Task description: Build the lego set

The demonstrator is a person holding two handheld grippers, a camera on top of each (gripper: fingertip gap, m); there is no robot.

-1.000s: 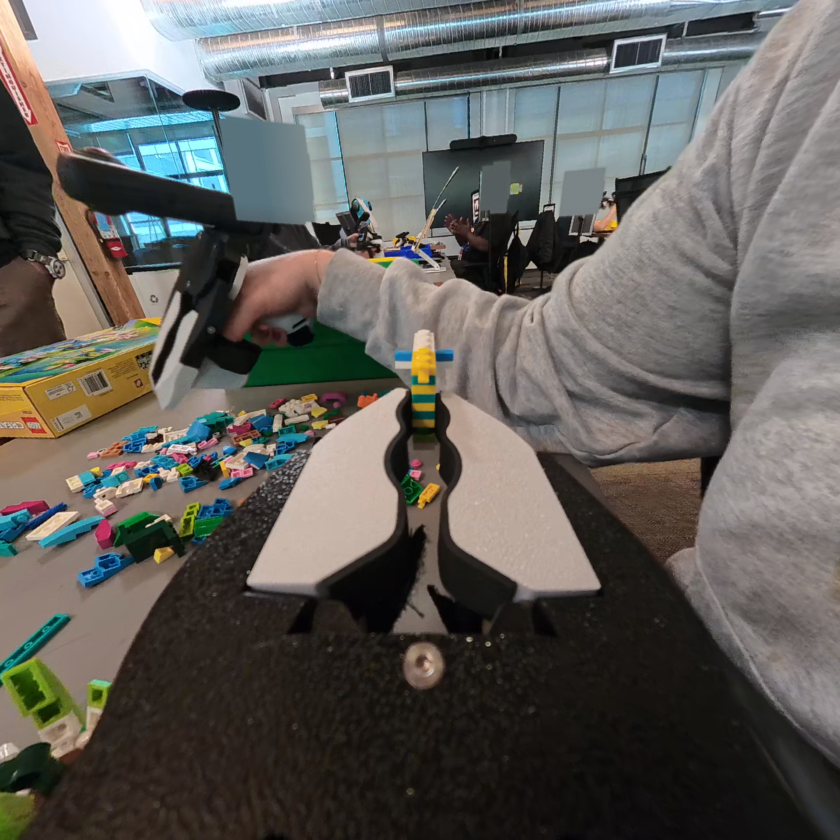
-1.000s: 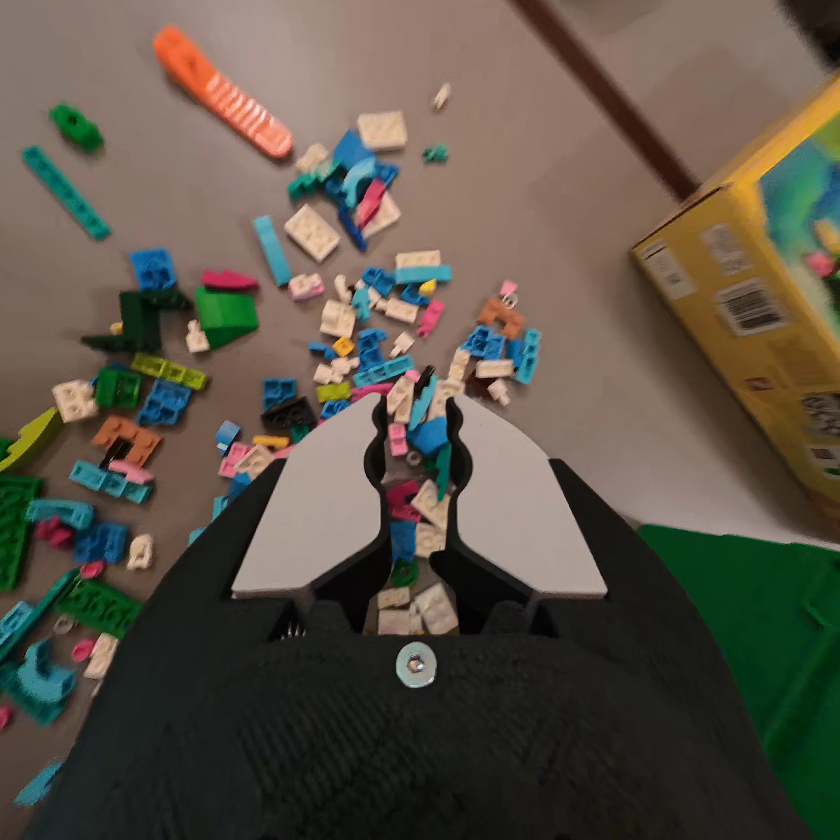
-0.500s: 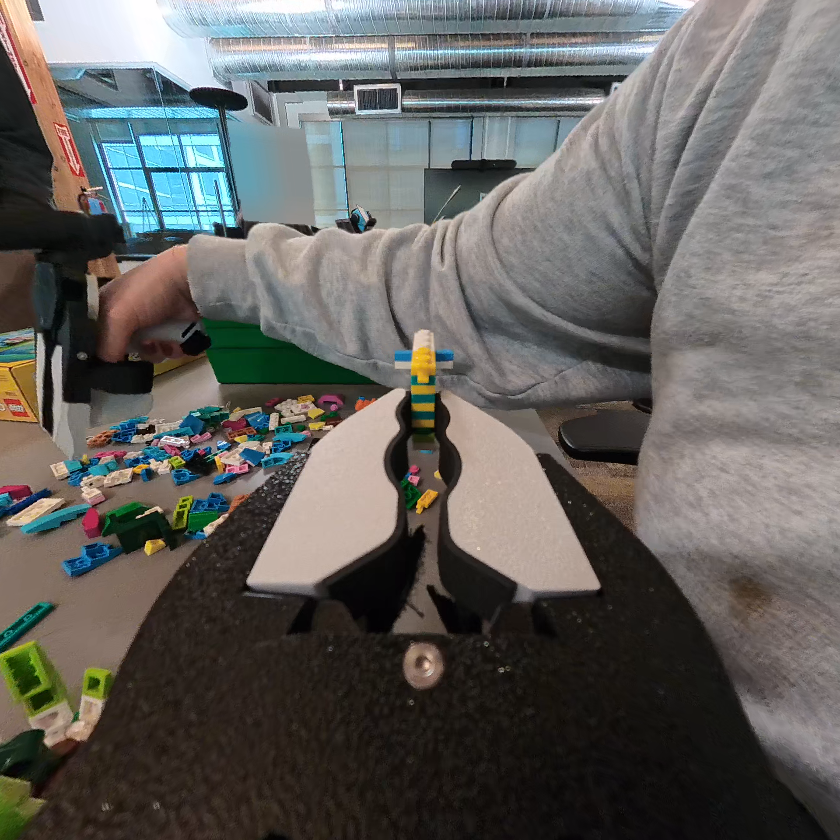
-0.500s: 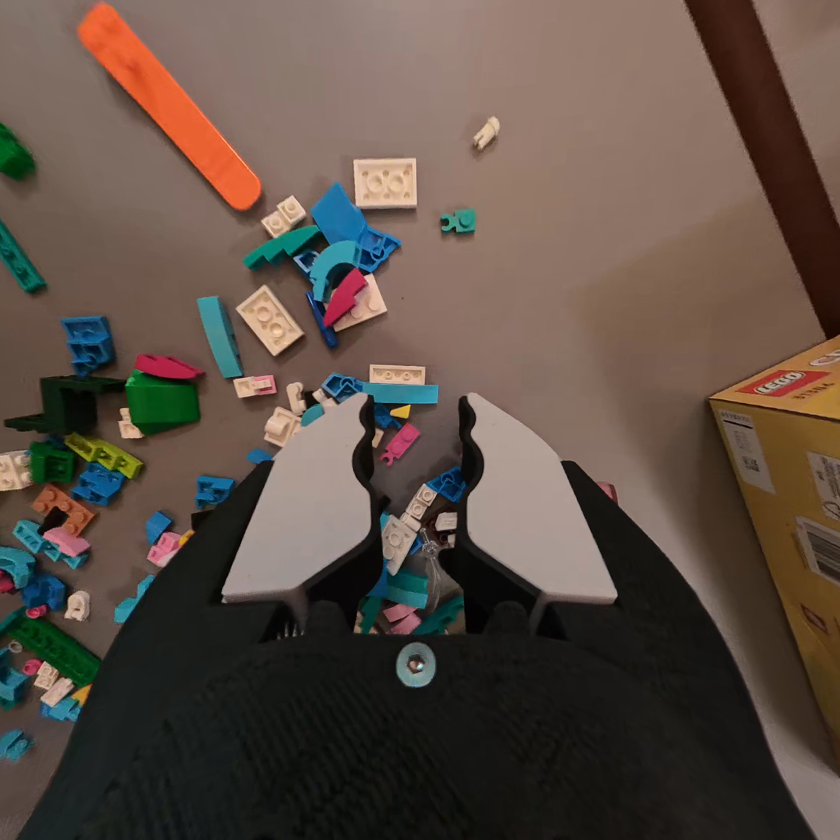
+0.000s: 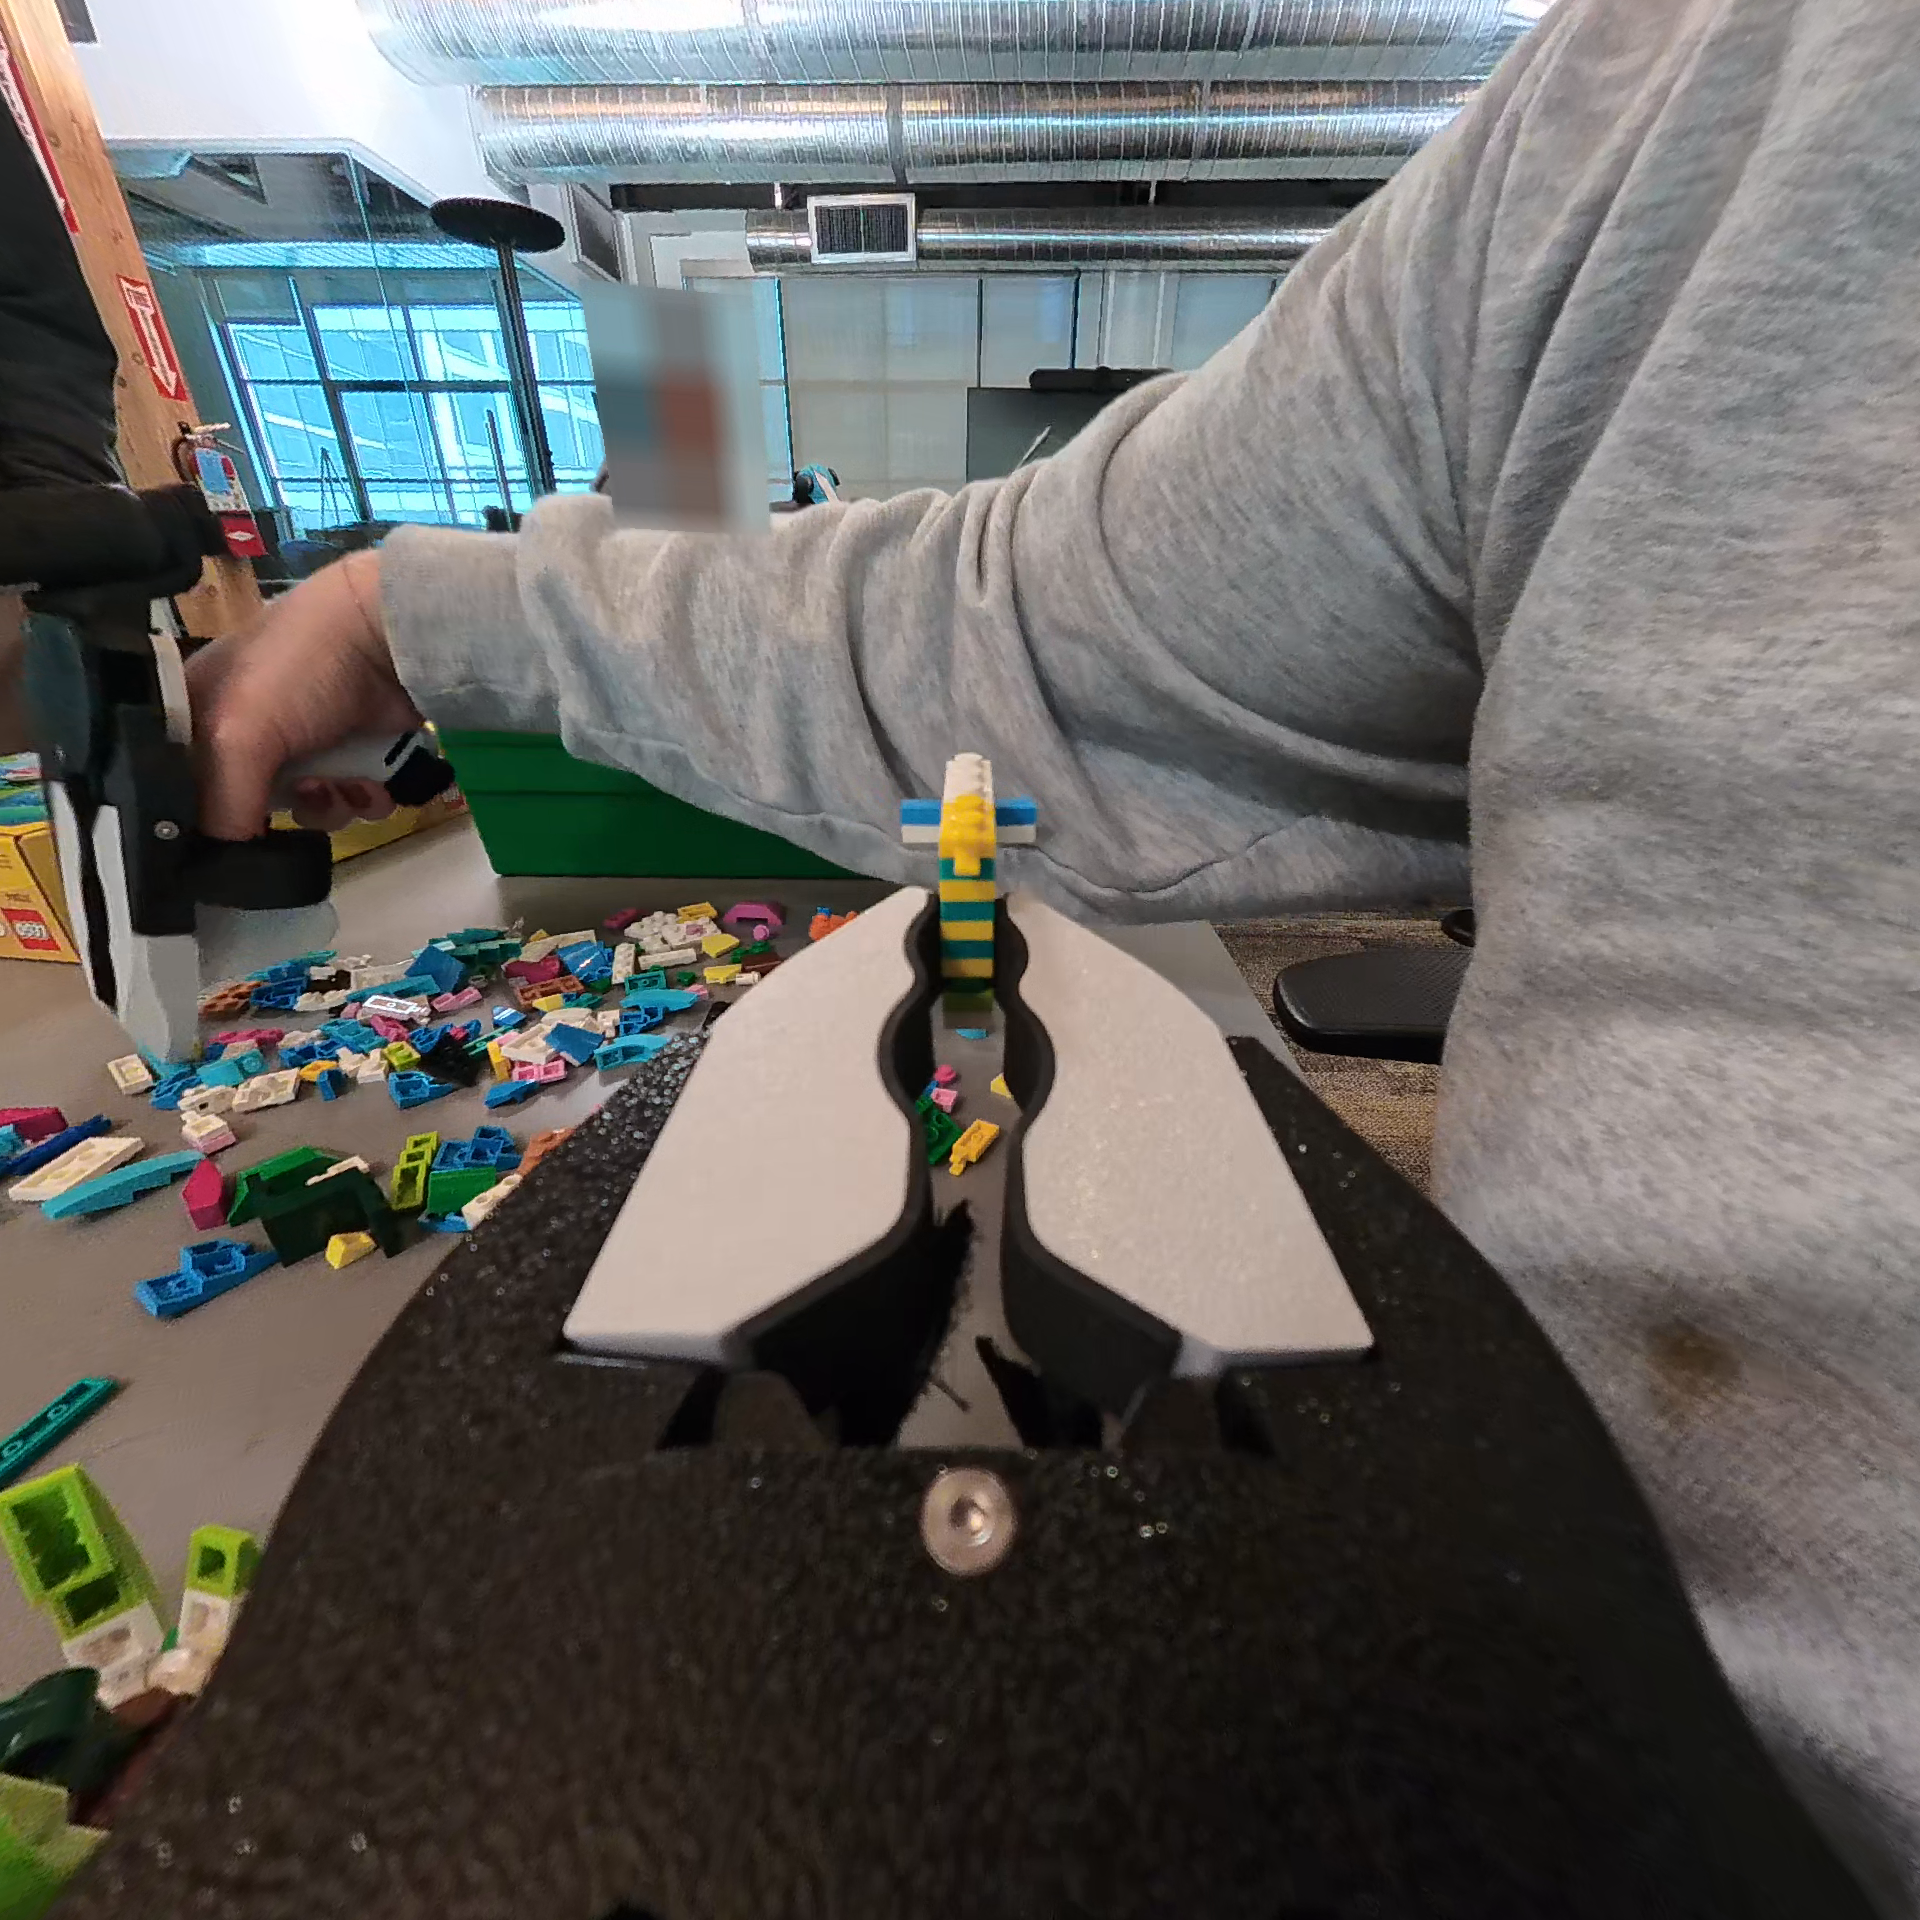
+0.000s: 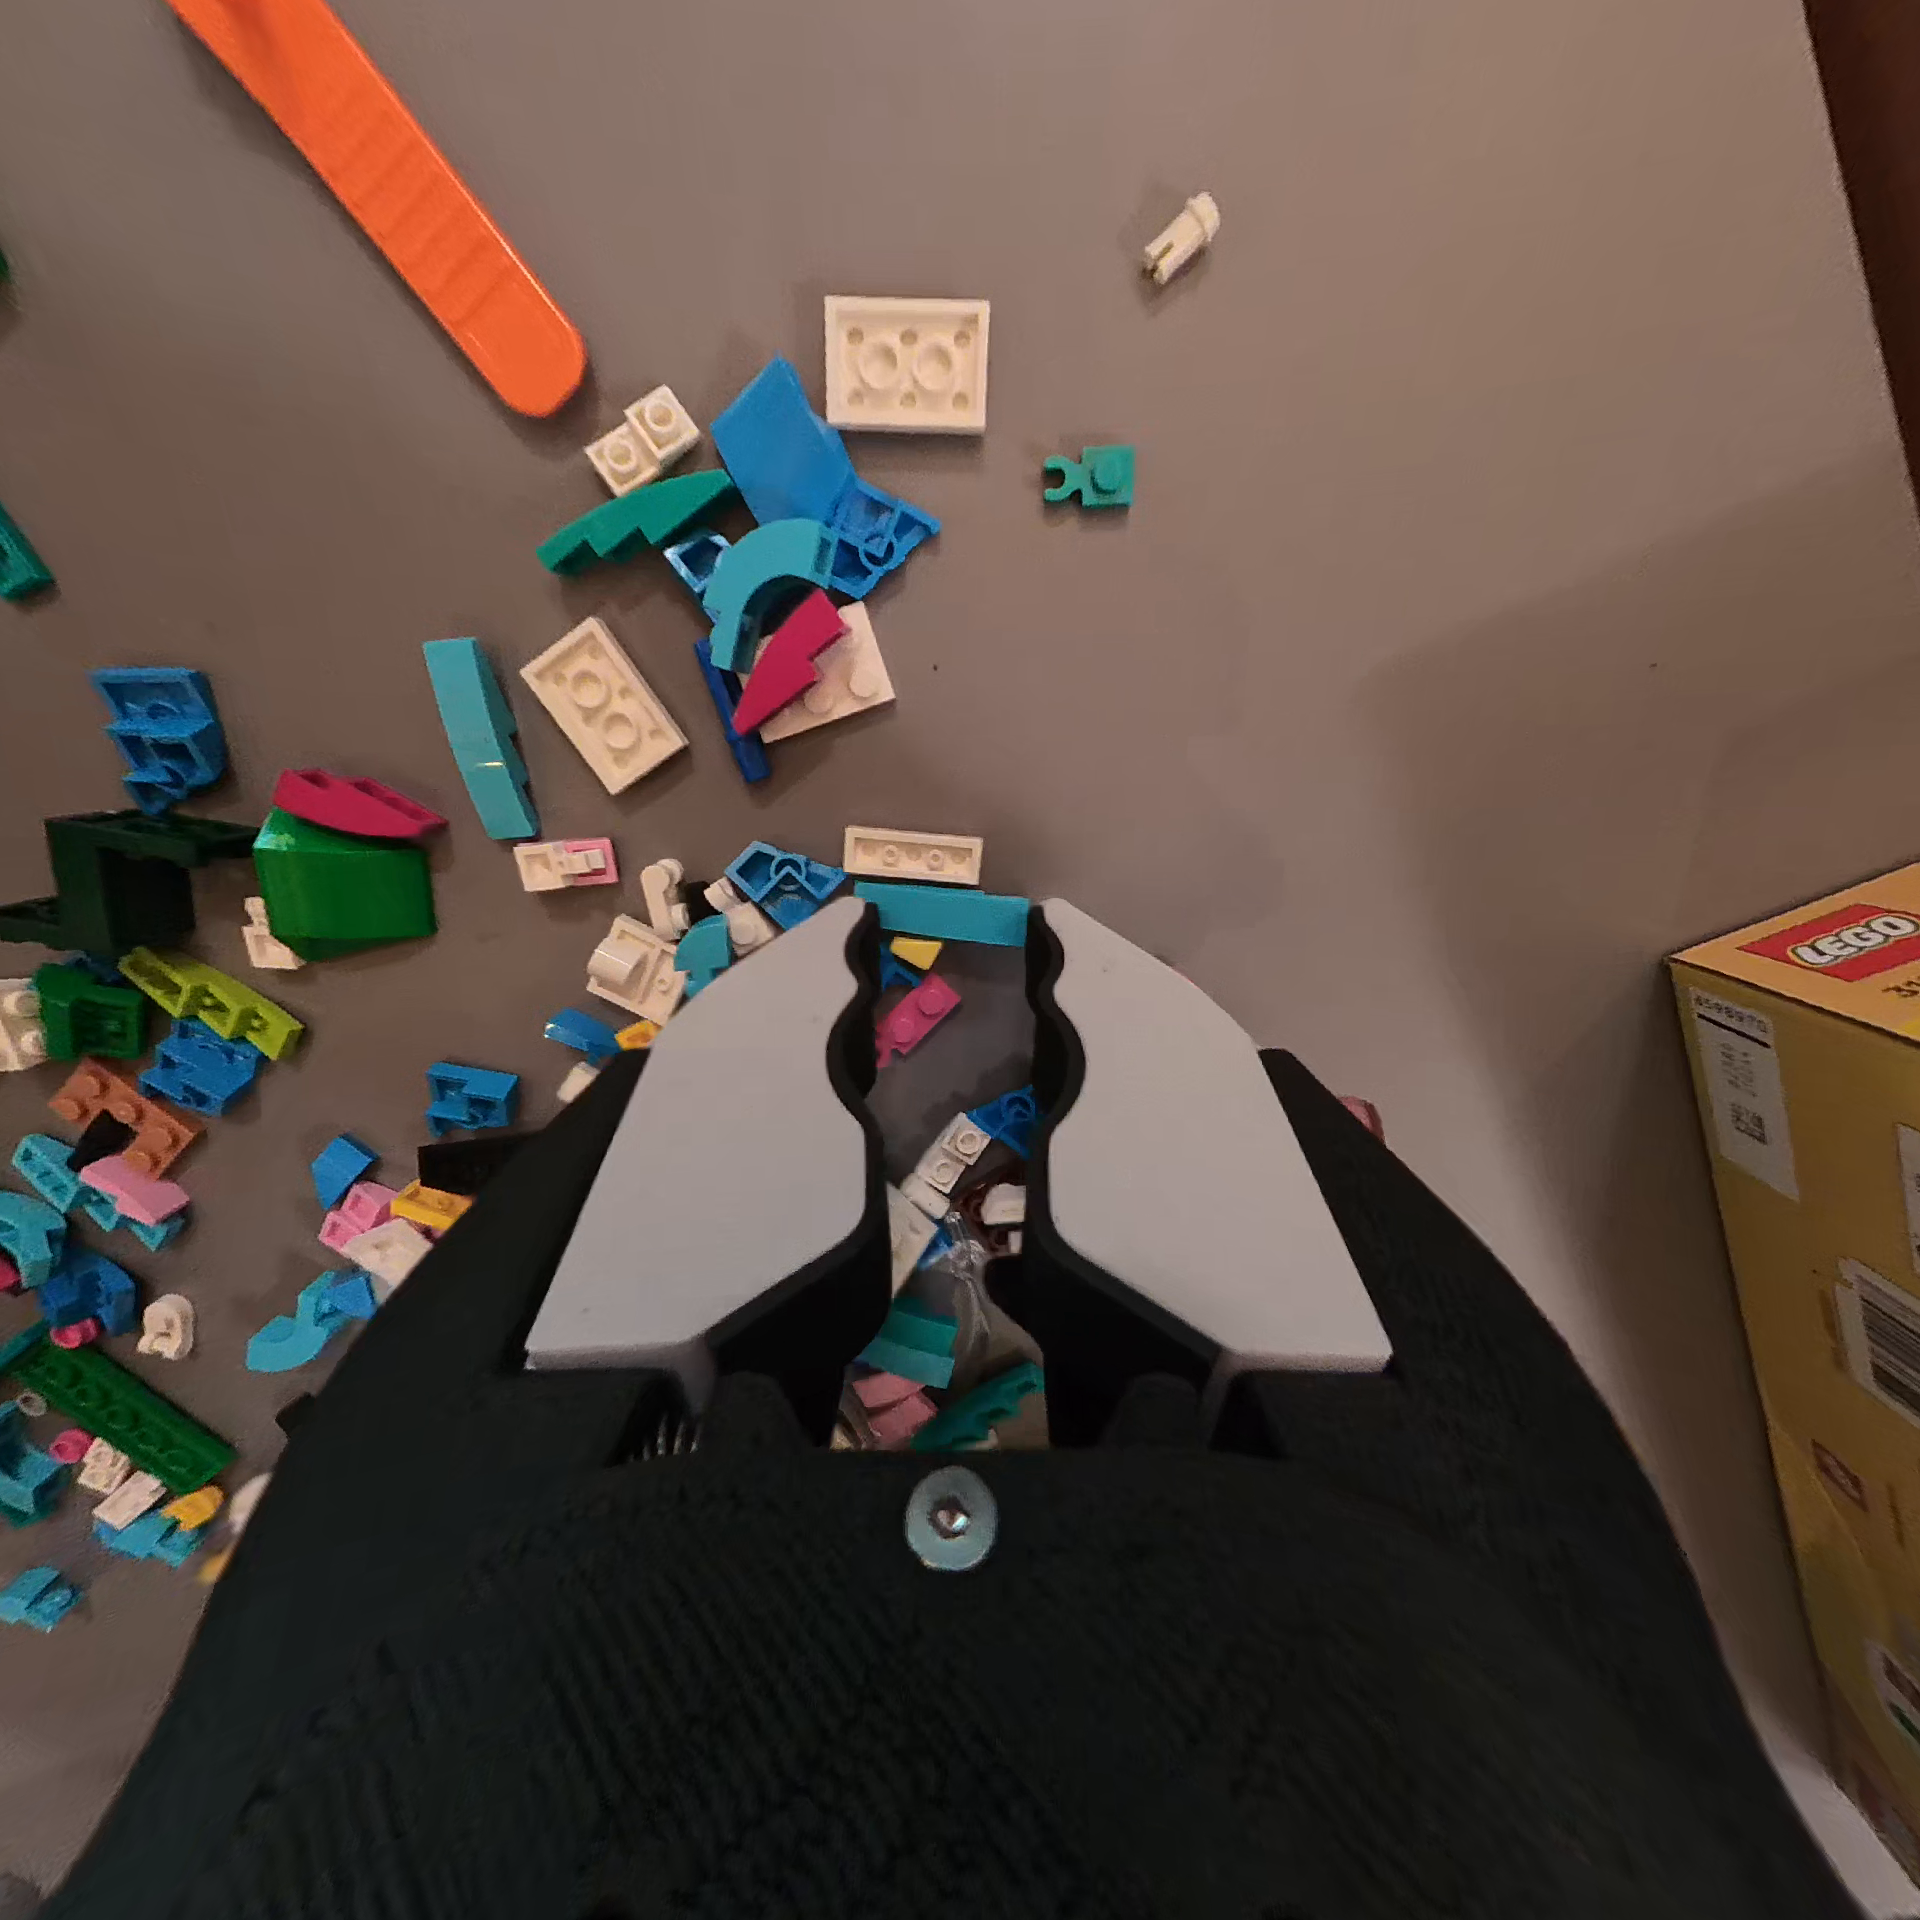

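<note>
A grey bench (image 6: 1351,623) carries a yellow box (image 6: 1829,1195) and scattered small bricks (image 5: 436,1029). The left gripper (image 5: 968,935) clamps an upright tower (image 5: 968,883) of yellow and teal bricks, blue-and-white crossbar near its top. The right gripper (image 6: 945,920), tips down among the bricks, pinches a flat turquoise plate (image 6: 943,914) by its ends.

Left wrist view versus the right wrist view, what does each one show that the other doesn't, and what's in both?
Only the left wrist view: the left gripper shut on a yellow-and-teal brick stack, a grey sleeve, a green bin. Only the right wrist view: an orange tool, and a turquoise plate spanning the right gripper's fingertips. Both: the grey table, scattered bricks, a yellow box.
</note>
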